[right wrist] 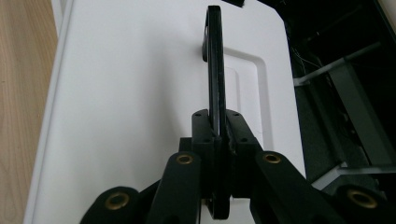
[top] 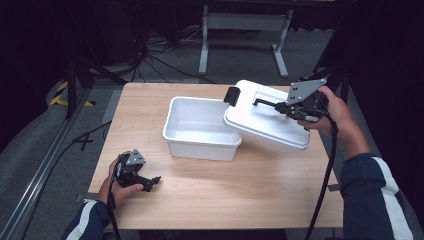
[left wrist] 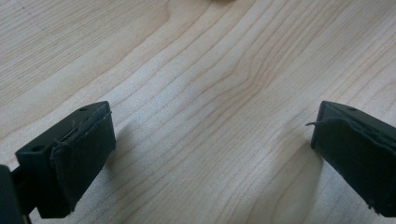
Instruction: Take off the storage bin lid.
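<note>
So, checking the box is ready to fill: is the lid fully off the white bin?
No, the lid rests tilted on the bin's right rim.

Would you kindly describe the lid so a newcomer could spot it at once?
On the wooden table stands an open white bin. The lid tilts over its right rim, held by its black handle in the right gripper; it is flat, unlike the bin.

Our left gripper rests low near the tabletop's front left corner, jaws spread wide with nothing between them, left hand wrapped around it. Our right gripper is raised near the far right edge, jaws clamped together, forearm angled inward.
</note>
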`<action>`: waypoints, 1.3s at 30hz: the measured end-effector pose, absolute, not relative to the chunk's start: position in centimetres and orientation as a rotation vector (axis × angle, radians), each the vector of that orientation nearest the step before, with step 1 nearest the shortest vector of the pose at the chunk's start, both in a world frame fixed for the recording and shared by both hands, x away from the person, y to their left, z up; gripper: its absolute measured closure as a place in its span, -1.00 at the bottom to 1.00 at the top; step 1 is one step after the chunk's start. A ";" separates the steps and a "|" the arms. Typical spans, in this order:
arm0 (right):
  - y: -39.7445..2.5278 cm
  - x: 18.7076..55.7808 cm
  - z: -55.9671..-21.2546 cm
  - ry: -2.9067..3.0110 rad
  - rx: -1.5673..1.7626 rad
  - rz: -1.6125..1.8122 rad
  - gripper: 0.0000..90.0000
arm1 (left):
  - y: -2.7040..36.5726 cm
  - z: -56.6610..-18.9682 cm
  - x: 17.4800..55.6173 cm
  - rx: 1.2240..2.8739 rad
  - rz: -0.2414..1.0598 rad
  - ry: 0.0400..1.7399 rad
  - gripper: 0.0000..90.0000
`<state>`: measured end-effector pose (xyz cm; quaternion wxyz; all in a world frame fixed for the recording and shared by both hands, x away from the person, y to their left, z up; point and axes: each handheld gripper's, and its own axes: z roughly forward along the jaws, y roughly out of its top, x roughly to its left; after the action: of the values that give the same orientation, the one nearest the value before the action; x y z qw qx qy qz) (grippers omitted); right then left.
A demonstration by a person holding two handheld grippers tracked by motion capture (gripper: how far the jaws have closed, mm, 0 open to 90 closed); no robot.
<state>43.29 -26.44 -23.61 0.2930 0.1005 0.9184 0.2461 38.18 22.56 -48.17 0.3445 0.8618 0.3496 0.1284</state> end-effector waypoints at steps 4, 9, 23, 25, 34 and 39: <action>-27.6 43.2 -23.9 2.438 0.293 0.650 0.89 | 22.5 -48.2 38.2 2.236 0.333 0.911 -0.99; -29.1 43.1 -24.2 2.427 0.337 0.663 0.89 | 22.6 -48.2 38.2 2.242 0.334 0.905 -0.99; -32.6 43.7 -26.8 2.425 0.464 0.671 0.89 | 22.6 -48.2 38.2 2.241 0.335 0.906 -0.99; -32.9 43.9 -27.2 2.427 0.483 0.671 0.89 | 22.6 -48.2 38.2 2.241 0.335 0.907 -0.99; -33.4 44.6 -29.4 2.448 0.531 0.654 0.89 | 22.6 -48.2 38.2 2.241 0.335 0.907 -0.99; -33.4 45.1 -30.8 2.463 0.551 0.649 0.89 | 22.6 -48.2 38.2 2.241 0.335 0.907 -0.99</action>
<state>45.09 -33.42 -30.85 0.2646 0.2038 0.9114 0.2403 38.18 22.57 -48.17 0.3435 0.8624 0.3489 0.1288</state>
